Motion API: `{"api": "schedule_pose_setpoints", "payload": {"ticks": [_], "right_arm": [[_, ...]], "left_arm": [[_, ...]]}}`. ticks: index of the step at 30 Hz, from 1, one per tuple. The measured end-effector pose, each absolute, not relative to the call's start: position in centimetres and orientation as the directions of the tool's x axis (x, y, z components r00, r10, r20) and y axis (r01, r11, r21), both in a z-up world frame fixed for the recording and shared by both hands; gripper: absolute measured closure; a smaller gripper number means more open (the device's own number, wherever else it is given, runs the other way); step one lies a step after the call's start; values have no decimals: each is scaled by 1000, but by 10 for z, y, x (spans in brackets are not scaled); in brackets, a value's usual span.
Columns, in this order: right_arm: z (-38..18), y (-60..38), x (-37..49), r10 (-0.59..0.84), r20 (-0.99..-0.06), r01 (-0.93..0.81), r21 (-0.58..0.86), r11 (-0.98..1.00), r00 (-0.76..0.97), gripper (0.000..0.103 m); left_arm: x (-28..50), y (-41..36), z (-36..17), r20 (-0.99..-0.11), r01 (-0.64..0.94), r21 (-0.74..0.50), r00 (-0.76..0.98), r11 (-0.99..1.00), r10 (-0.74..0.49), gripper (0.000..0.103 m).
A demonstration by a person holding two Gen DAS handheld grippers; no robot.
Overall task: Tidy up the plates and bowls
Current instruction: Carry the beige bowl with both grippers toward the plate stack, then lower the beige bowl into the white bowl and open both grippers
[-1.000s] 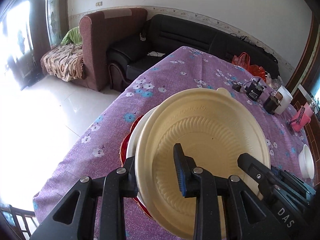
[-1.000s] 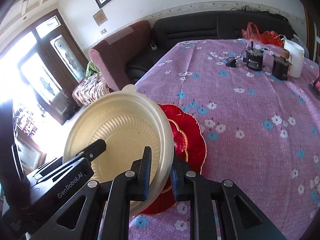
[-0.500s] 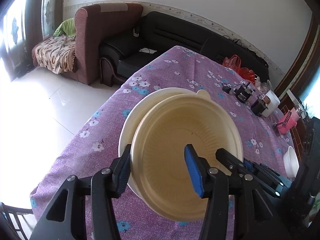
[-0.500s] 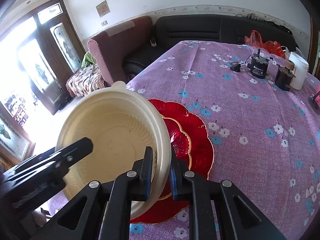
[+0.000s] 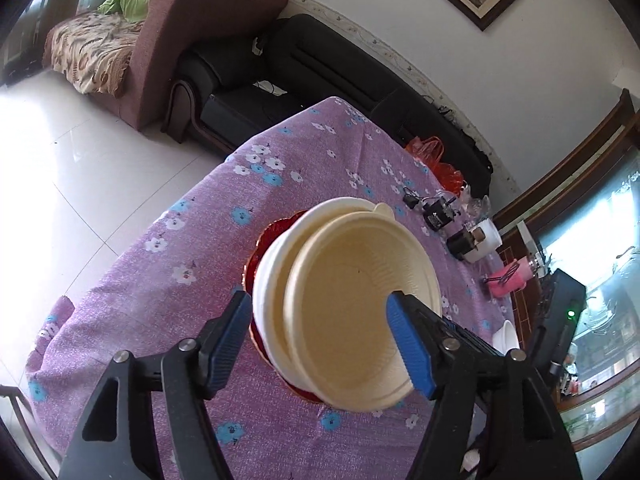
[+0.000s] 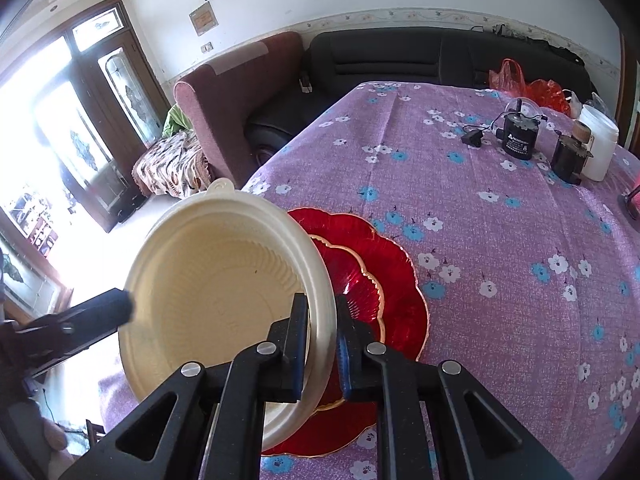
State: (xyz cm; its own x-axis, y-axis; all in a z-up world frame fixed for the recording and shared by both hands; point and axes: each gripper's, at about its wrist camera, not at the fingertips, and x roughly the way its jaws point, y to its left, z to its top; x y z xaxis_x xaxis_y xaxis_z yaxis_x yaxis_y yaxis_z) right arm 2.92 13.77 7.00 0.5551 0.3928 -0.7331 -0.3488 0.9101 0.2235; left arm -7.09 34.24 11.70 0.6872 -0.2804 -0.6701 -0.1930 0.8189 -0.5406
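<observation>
1. My right hand-held gripper point(image 6: 322, 344) is clamped on the near rim of the cream bowls point(image 6: 224, 292), one pad inside the wall and one outside; they hang tilted in the air over the red plates point(image 6: 384, 276), mouth turned toward my left side

2. My left hand-held gripper point(image 5: 320, 344) is opening, its blue pads wide to either side of the bowls point(image 5: 352, 300) and pressing on nothing. The right alone carries the load

3. In the left view I see two rims, a whiter one behind a creamier one, so I judge this to be two bowls nested, not one

4. They look like thin moulded disposable ware with a ribbed wall: light, I'd guess, and springy, so a hard pinch may buckle the rim. The surface looks matte, so slipping worries me less than the inner bowl sliding out of the outer while tilted

5. The best hold is where I already have it, on the rolled rim with the pads across both walls, which pins the pair together. The small tab at the far rim looks too flimsy to take

6. The red plates lie stacked on the purple-clothed desk point(image 6: 500, 240), the smaller on the larger, scalloped and gold-edged. They look like glass: heavier, slick, chippable, so I would set the bowls down gently
</observation>
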Motion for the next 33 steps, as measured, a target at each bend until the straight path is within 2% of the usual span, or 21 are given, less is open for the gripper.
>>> {"api": "schedule_pose_setpoints", "payload": {"ticks": [4,7,13,16,19,25,29,33], "right_arm": [[69,135,33,386,-747,-333,231,914,542,89],[70,133,36,364,-759,-320,216,923,539,89],[77,127,40,310,-795,-283,181,942,522,89],[82,124,41,272,-810,-263,151,953,520,89],[85,123,42,285,-808,-276,158,948,515,88],[91,130,38,369,-752,-312,226,923,547,78],[93,130,43,384,-742,-303,252,919,549,68],[101,115,42,402,-712,-278,292,915,576,51]], "left_arm": [[-81,367,120,-638,-227,-582,722,780,-266,33],[-77,380,124,-650,-310,-533,746,787,-146,33],[-41,367,124,-697,-351,-378,717,857,-13,33],[-31,359,118,-707,-353,-335,707,874,14,33],[-34,359,114,-704,-358,-345,710,868,13,33],[-51,362,119,-686,-359,-347,727,867,26,33],[-66,364,127,-664,-359,-347,746,866,44,33],[-77,365,130,-652,-358,-353,757,865,48,32]]}}
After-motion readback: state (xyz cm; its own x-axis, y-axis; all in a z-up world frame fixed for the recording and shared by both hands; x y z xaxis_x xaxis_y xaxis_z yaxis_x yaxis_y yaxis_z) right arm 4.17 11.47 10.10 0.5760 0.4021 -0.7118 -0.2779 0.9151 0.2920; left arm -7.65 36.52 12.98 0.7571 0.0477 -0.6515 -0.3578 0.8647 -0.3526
